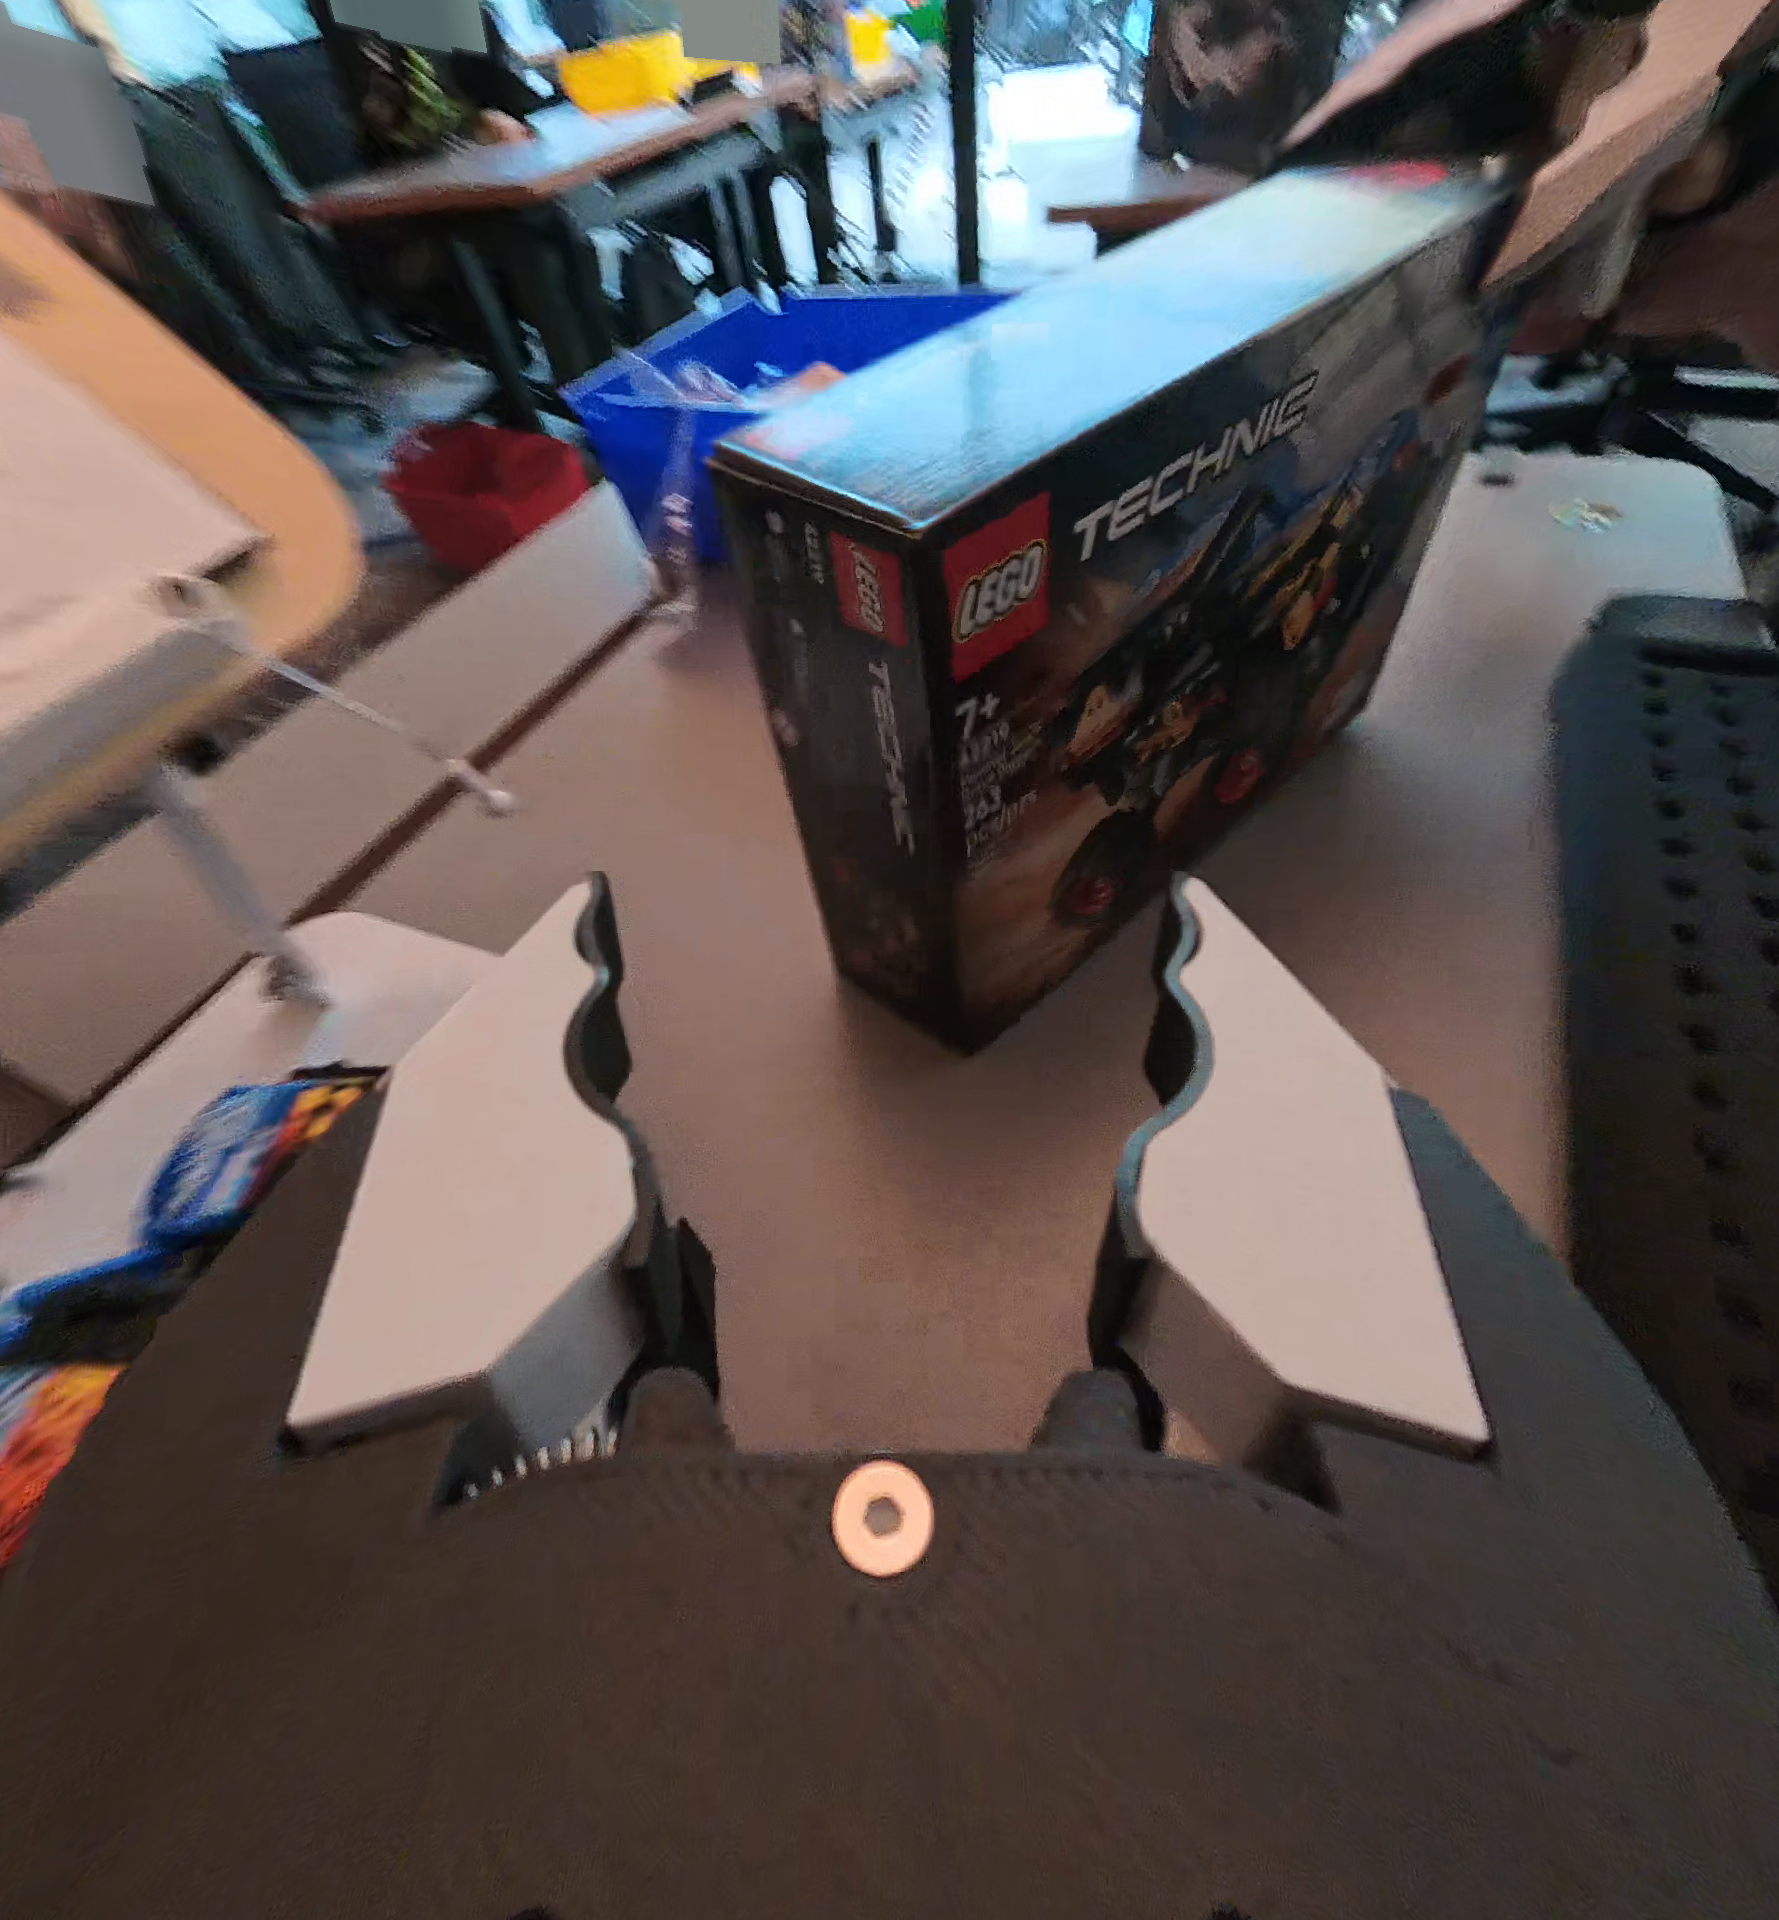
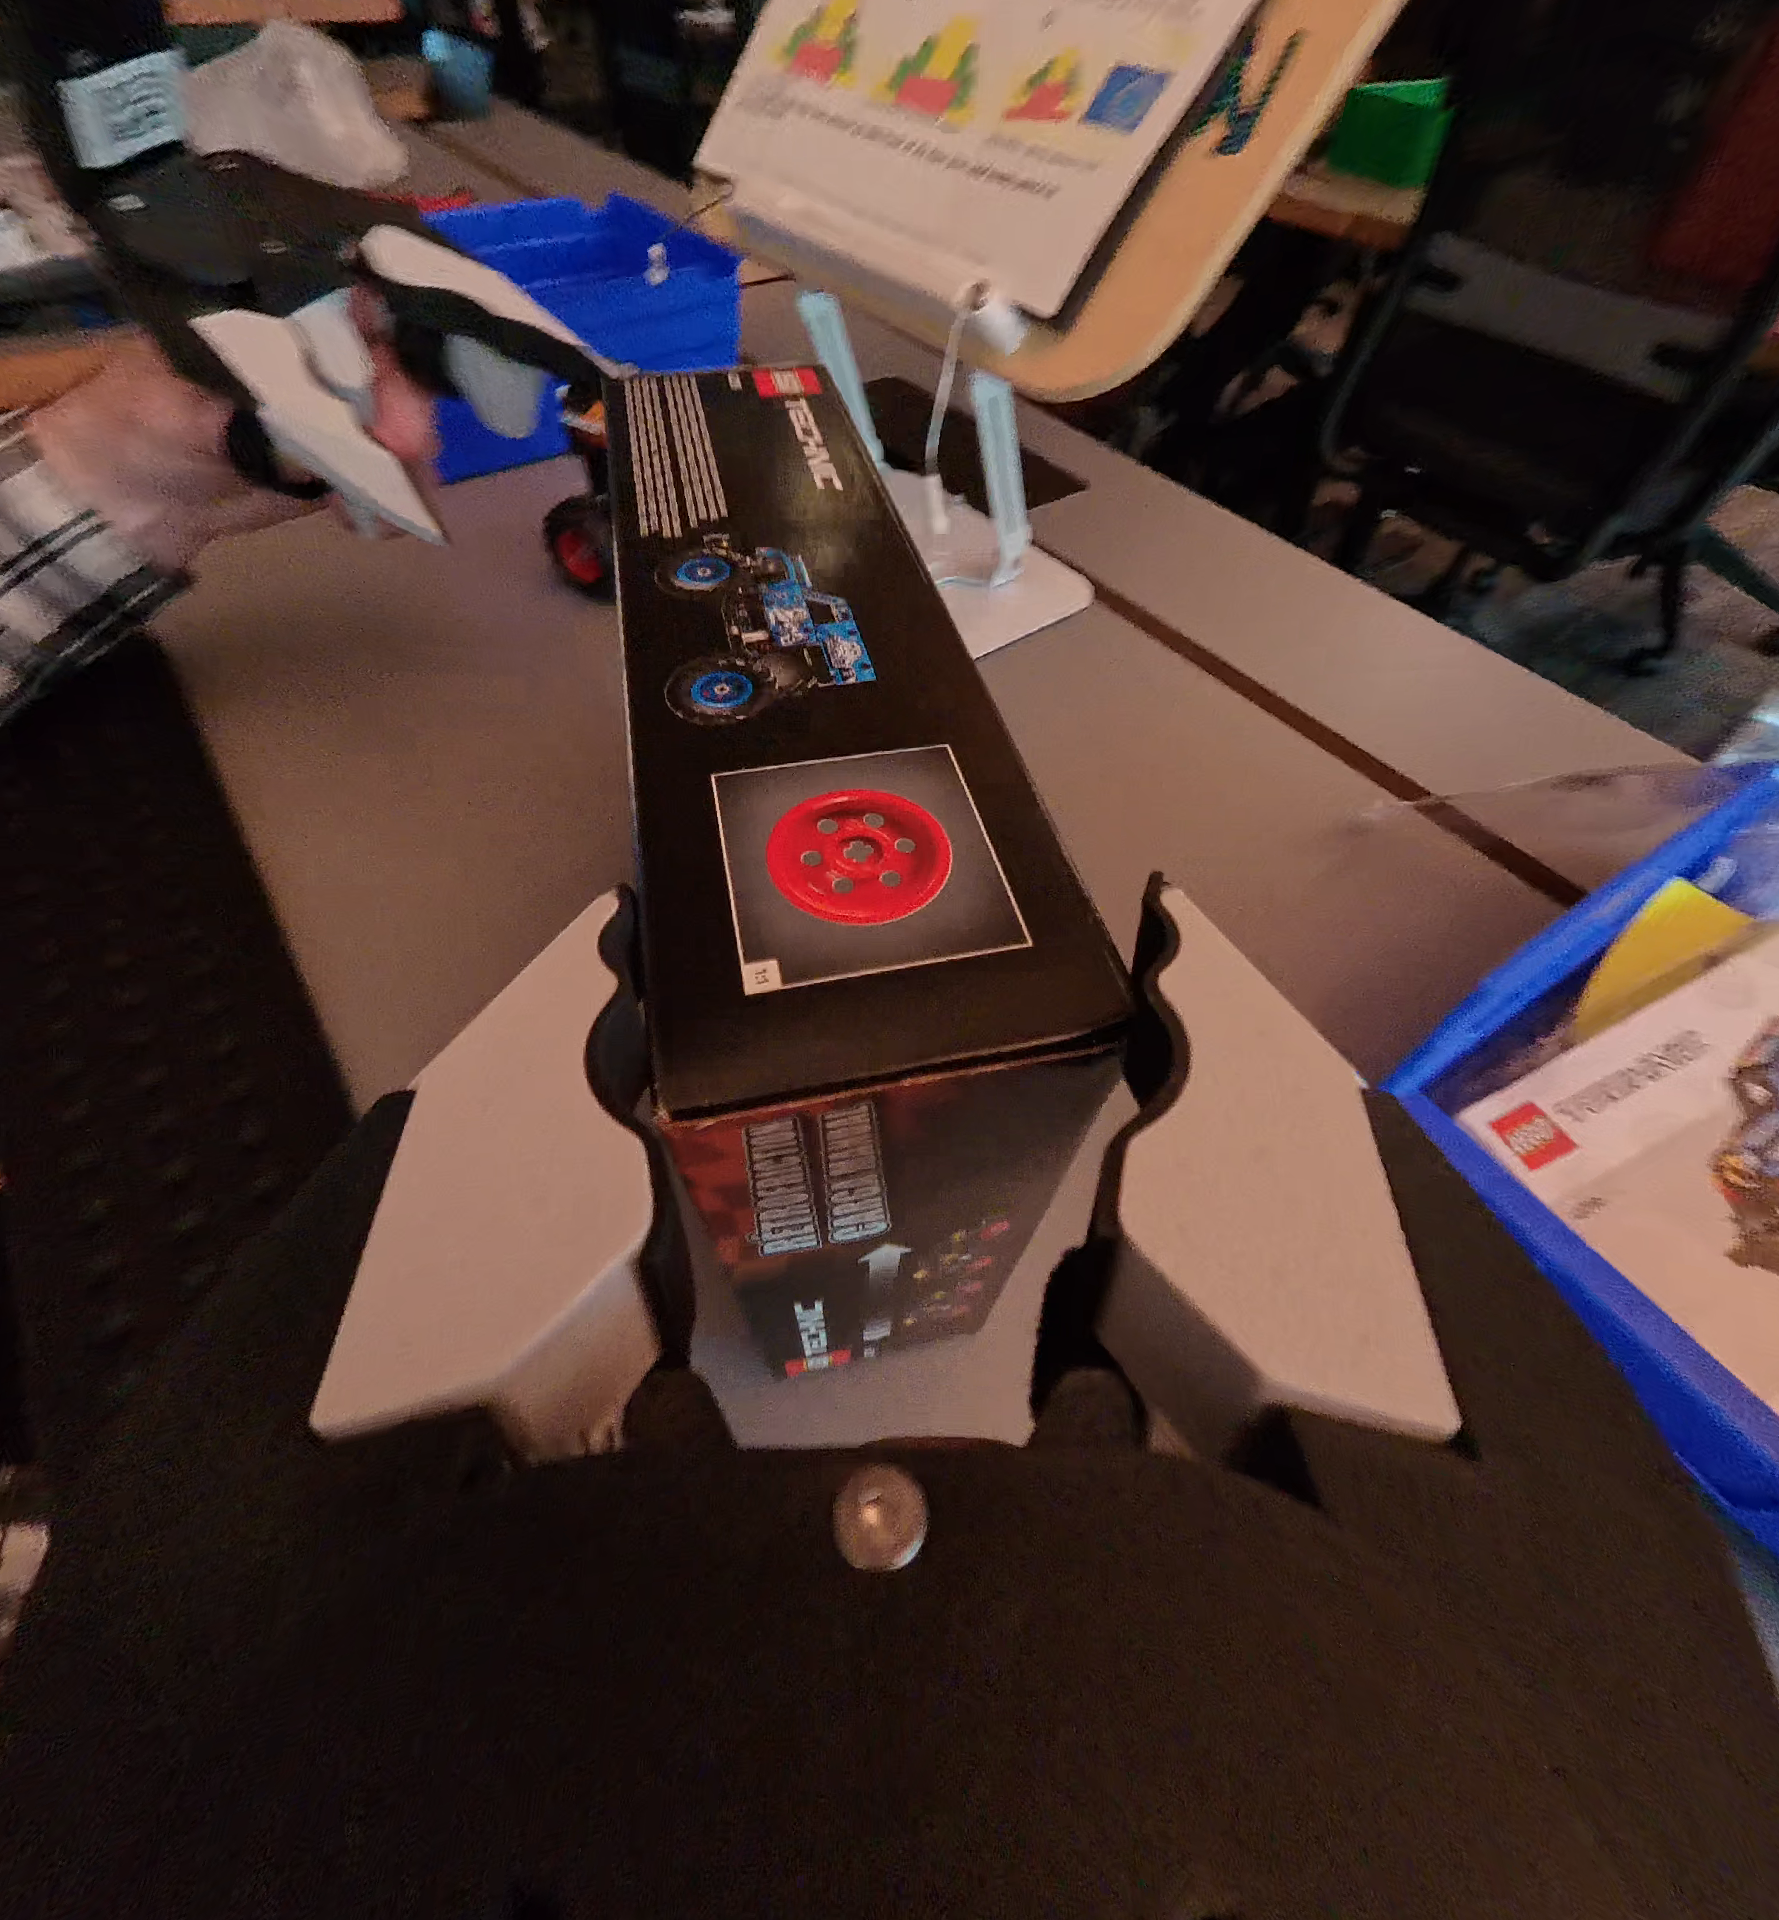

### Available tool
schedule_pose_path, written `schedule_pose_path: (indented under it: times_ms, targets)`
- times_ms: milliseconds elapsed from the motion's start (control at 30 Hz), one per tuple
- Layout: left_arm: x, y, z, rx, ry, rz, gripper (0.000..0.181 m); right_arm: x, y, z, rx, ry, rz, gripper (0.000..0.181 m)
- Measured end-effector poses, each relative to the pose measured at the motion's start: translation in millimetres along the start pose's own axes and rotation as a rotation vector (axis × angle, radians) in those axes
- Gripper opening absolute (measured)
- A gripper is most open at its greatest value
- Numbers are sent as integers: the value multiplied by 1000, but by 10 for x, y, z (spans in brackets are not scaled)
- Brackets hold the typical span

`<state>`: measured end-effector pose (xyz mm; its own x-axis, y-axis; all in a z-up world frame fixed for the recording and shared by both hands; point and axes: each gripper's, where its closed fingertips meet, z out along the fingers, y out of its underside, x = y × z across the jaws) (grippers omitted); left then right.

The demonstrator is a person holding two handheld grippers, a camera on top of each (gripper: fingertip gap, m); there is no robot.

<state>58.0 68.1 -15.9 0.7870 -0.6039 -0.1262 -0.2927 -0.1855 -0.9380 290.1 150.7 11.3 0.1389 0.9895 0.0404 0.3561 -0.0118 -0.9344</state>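
**Toy box upright on the grey table, clamped at one end**

Toy box [image 1: 1103, 623] stands on its long edge on the grey table [image 1: 864, 1195]. Going left to right in the left wrist view: a tilted book stand [image 1: 126, 499], a red tub [image 1: 485, 488], a blue bin [image 1: 760, 364], then the box. The left gripper [image 1: 890, 987] sits just short of the box's near end, jaws wide apart and holding nothing.

The right gripper [image 2: 880, 987] has its jaws closed against the two broad faces at the box's other end. As a judgement, that grip serves best kept square and light, since cardboard dents and a long box twists about a single end.

Only the right wrist view shows the box's top face, a wheeled toy [image 2: 578, 545] behind it, and a bin with a booklet [image 2: 1643, 1174] at far right. Only the left wrist view shows the front artwork.
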Motion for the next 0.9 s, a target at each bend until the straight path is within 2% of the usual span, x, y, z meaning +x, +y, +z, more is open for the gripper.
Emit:
schedule_pose_path:
  times_ms: [133, 300, 433, 500, 667, 767, 900]
  targets:
    - [267, 237, 361, -105, 177, -65, 111, -221, 17, -41, 43, -109, -38, 93]
    - [673, 321, 505, -100, 385, -84, 93, -372, 16, -59, 44, -180, -80, 93]
    - [747, 335, 512, -126, 367, -26, 89, -373, 28, -76, 38, -194, -71, 93]
    - [745, 275, 476, -118, 340, -7, 88, -329, 35, -79, 17, -149, -73, 97]
    - [722, -98, 258, -107, 204, 150, 86, -346, 75, -147, -72, -42, -209, 98]
    - [746, -323, 128, -159, 108, 285, 86, -350, 43, -184, -128, 55, -321, 99]
    - [892, -595, 34, -235, -4, 468, 86, -526, -87, -121, -126, 128, -481, 103]
